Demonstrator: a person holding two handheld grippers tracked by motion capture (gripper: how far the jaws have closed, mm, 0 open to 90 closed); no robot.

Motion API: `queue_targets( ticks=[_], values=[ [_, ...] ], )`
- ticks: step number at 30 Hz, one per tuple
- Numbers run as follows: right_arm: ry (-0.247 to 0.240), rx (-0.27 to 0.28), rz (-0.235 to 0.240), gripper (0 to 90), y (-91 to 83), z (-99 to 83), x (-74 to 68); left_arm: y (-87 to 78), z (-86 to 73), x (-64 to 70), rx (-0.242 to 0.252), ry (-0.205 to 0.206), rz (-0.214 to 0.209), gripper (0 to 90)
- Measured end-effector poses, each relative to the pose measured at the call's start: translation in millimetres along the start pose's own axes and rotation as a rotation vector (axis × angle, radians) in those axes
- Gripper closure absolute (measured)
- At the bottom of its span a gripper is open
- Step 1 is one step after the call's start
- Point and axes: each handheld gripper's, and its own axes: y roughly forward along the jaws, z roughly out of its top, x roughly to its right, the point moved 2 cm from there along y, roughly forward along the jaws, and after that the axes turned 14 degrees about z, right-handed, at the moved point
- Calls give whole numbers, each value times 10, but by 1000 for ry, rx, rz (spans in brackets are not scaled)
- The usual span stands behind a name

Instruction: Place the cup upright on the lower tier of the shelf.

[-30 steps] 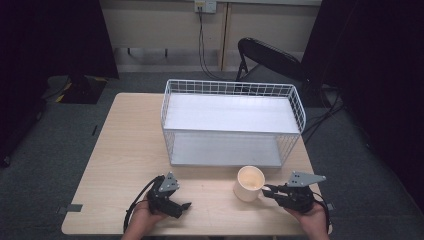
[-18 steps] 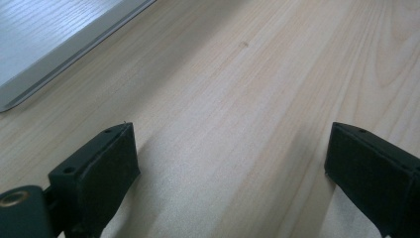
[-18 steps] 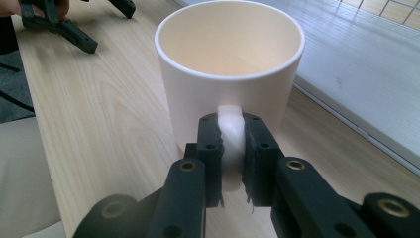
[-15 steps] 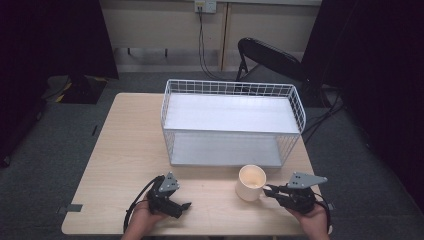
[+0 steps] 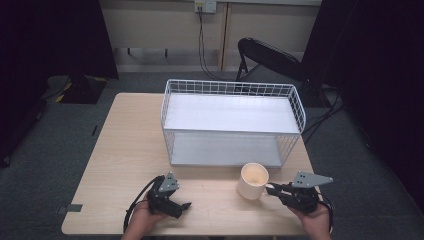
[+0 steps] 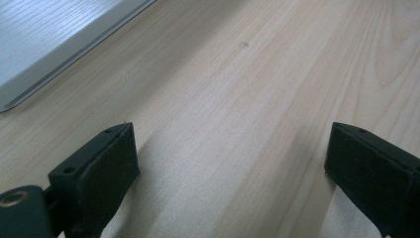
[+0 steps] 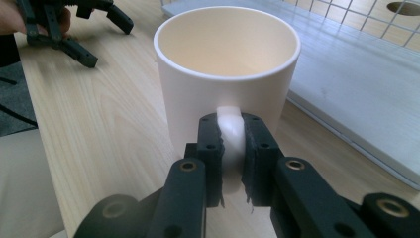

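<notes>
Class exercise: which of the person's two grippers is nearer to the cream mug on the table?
Right. The right gripper is shut on the handle of the cream mug, touching it. The left gripper lies apart from the mug, open on the table's near edge.

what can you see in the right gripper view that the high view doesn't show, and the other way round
Right gripper view alone: the right gripper's jaws shut on the mug's handle, and the mug's empty inside. High view alone: the whole wire rack, the chair and the table's edges. Both: the mug, the left gripper and the rack's lower shelf.
</notes>
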Motion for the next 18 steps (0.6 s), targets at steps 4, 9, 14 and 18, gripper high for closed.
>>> queue_targets(
  ticks=[4, 9, 14, 18],
  values=[
    [9, 9, -7, 804, -37, 9, 13, 0, 0, 0, 0, 0, 0, 58],
    [10, 2, -15, 804, -39, 12, 27, 0, 0, 0, 0, 0, 0, 58],
    [4, -4, -16, 804, -10, 49, 18, 0, 0, 0, 0, -1, 0, 58],
    [0, -4, -20, 803, 9, 85, 12, 0, 0, 1, 0, -1, 0, 58]
  ],
)
